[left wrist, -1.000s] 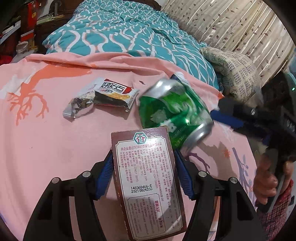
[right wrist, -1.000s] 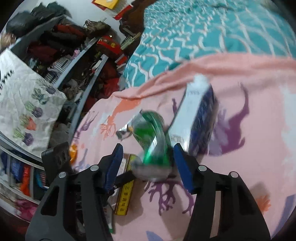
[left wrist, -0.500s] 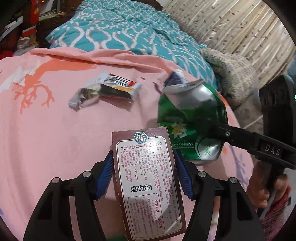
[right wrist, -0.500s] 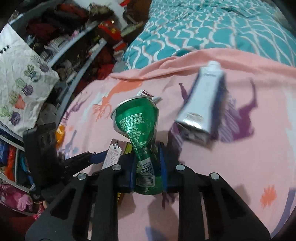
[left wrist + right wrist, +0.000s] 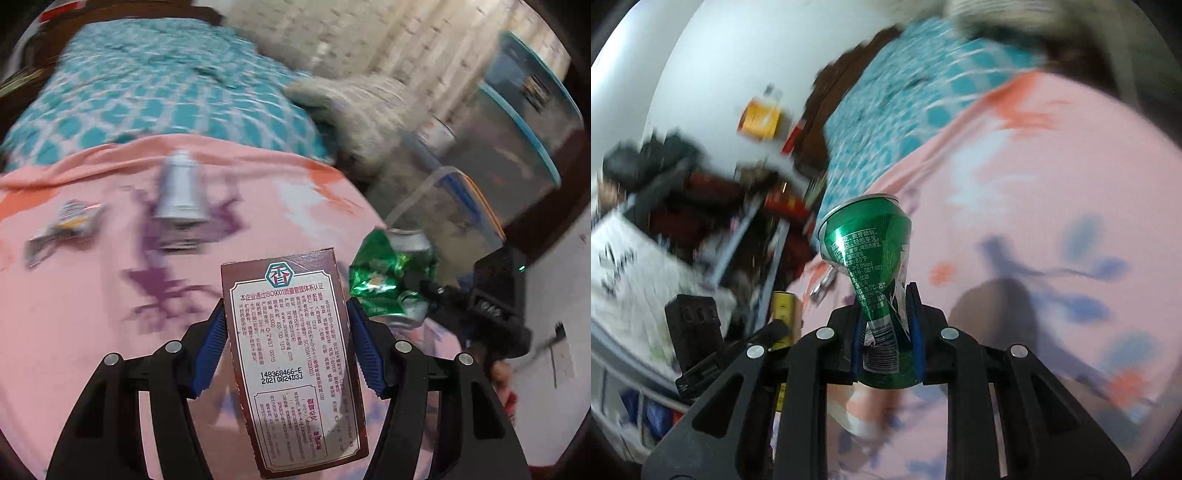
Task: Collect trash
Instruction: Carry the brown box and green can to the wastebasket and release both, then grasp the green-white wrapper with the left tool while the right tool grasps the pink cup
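Note:
My left gripper point(image 5: 286, 345) is shut on a brown printed carton point(image 5: 291, 354), held upright above the pink sheet. My right gripper point(image 5: 885, 332) is shut on a crushed green can point(image 5: 871, 251), pinched flat at its lower half; the can point(image 5: 391, 277) and that gripper also show at the right of the left wrist view, just right of the carton. A silver tube point(image 5: 181, 194) and a crumpled snack wrapper point(image 5: 66, 221) lie on the pink sheet point(image 5: 74, 314) farther away to the left.
A teal patterned quilt point(image 5: 147, 92) covers the far bed. A patterned pillow point(image 5: 354, 107) and clear plastic storage bins point(image 5: 509, 147) stand at the right. Cluttered shelves point(image 5: 683, 221) stand left of the bed in the right wrist view.
The right gripper closed on the green can, crushed it and carried it to the right, off toward the bed's edge. Both views swung right. The left gripper still holds the carton.

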The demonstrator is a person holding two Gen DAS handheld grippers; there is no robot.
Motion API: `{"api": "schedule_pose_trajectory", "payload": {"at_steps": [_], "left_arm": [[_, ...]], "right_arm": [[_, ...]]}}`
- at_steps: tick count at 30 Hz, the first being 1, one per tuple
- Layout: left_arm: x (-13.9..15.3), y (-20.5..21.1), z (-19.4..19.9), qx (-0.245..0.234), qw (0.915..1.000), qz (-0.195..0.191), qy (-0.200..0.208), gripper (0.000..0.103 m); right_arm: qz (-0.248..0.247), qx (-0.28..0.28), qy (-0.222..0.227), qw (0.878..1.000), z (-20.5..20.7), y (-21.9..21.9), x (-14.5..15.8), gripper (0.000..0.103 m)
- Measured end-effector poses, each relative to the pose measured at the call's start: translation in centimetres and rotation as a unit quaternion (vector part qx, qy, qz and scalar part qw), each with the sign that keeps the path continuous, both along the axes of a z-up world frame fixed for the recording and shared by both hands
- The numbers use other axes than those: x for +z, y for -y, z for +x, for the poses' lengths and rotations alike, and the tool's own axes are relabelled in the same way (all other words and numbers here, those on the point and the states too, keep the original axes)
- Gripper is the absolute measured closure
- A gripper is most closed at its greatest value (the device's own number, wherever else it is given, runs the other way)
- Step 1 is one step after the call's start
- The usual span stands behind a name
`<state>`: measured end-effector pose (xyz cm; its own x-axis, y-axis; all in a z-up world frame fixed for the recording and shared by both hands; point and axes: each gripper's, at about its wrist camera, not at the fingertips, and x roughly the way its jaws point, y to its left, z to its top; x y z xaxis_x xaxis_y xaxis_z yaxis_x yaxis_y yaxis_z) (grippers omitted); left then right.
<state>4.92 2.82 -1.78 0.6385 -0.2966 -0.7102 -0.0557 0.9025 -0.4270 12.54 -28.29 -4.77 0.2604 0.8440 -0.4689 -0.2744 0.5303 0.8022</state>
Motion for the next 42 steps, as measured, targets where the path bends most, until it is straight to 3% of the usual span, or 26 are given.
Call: {"api": "schedule_pose_trajectory", "payload": {"at_steps": [4, 9, 14, 20, 24, 28, 32, 34, 35, 37, 39, 42], "left_arm": [[0.5, 7.3, 3.8, -0.079, 0.9968, 0.001, -0.006, 0.044], [-0.6, 16.3, 8.6, -0.167, 0.9857, 0.002, -0.023, 0.044], [-1.5, 25.7, 14.2, -0.233, 0.9718, -0.009, -0.036, 0.044], [-0.6, 34.7, 19.6, -0.265, 0.9636, 0.030, -0.004, 0.044], [-0.9, 38.7, 22.3, -0.267, 0.9592, 0.090, 0.024, 0.044], [-1.8, 41.5, 23.9, -0.277, 0.9472, 0.151, 0.055, 0.044], [-2.9, 43.7, 24.8, -0.293, 0.9373, 0.179, 0.060, 0.042], [-4.0, 44.8, 25.3, -0.300, 0.9344, 0.187, 0.044, 0.030], [-4.4, 45.1, 25.2, -0.299, 0.9337, 0.192, 0.043, 0.024], [-4.6, 45.4, 25.1, -0.302, 0.9319, 0.196, 0.043, 0.024], [-4.2, 44.9, 24.5, -0.300, 0.9351, 0.184, 0.044, 0.023], [-3.1, 43.6, 23.5, -0.293, 0.9389, 0.173, 0.051, 0.023]], "right_arm": [[0.017, -0.070, -0.014, 0.997, -0.7, 7.6, -1.2, 0.079], [0.027, -0.154, 0.009, 0.988, -1.7, 16.1, -0.5, 0.079], [0.024, -0.256, 0.035, 0.966, -2.4, 25.1, 0.3, 0.079], [-0.051, -0.356, 0.052, 0.932, -3.3, 31.3, 0.1, 0.079], [-0.085, -0.371, 0.049, 0.924, -2.7, 32.4, -1.0, 0.079], [-0.102, -0.373, 0.053, 0.920, -2.1, 32.3, -1.2, 0.079], [-0.122, -0.367, 0.062, 0.920, -1.5, 31.8, -1.6, 0.079], [-0.132, -0.361, 0.063, 0.921, -1.1, 31.2, -1.6, 0.075], [-0.132, -0.360, 0.062, 0.921, -1.1, 31.2, -1.6, 0.071], [-0.123, -0.373, 0.068, 0.917, -1.5, 31.4, -1.5, 0.032], [-0.123, -0.388, 0.083, 0.910, -2.2, 31.6, -1.0, 0.032], [-0.105, -0.397, 0.088, 0.907, -3.1, 31.9, -0.5, 0.032]]}}
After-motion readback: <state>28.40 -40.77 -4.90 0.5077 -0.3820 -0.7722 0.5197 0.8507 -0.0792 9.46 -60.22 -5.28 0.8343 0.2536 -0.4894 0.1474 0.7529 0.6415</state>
